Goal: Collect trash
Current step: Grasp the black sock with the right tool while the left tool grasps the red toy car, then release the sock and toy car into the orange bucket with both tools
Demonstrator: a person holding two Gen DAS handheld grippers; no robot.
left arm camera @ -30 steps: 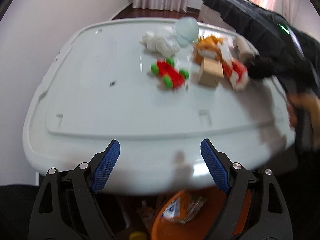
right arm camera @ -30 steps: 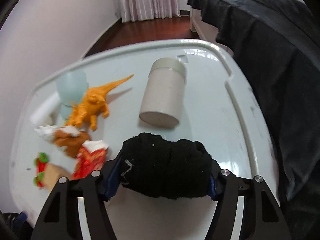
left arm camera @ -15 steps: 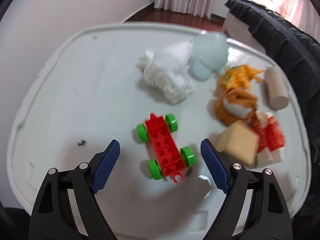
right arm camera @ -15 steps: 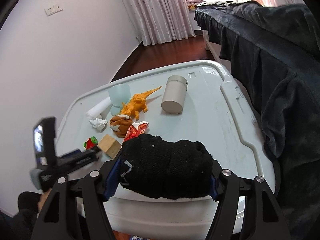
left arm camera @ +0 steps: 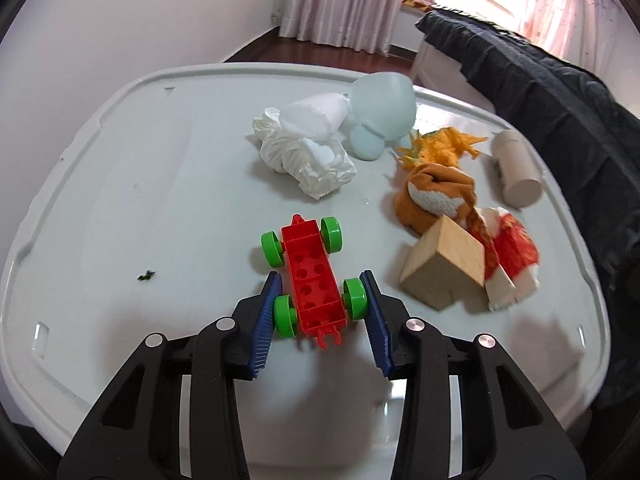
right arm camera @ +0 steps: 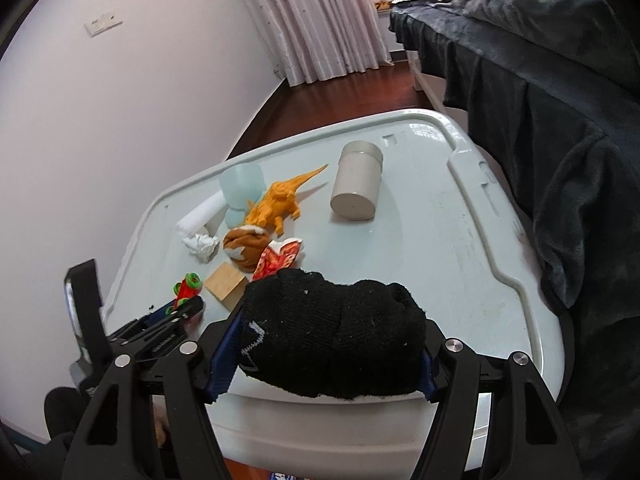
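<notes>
The left tool (left arm camera: 320,292) straddles the red toy car (left arm camera: 312,280) (pads at its rear wheels) on the surface (left arm camera: 160,200). The right tool (right arm camera: 324,344) grips a black sock (right arm camera: 332,336).

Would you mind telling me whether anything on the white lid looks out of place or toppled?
Yes. The beige jar lies on its side, base toward the camera. The pale blue cup is also tipped over, beside the crumpled tissue. A small dark scrap sits alone on the lid.
</notes>
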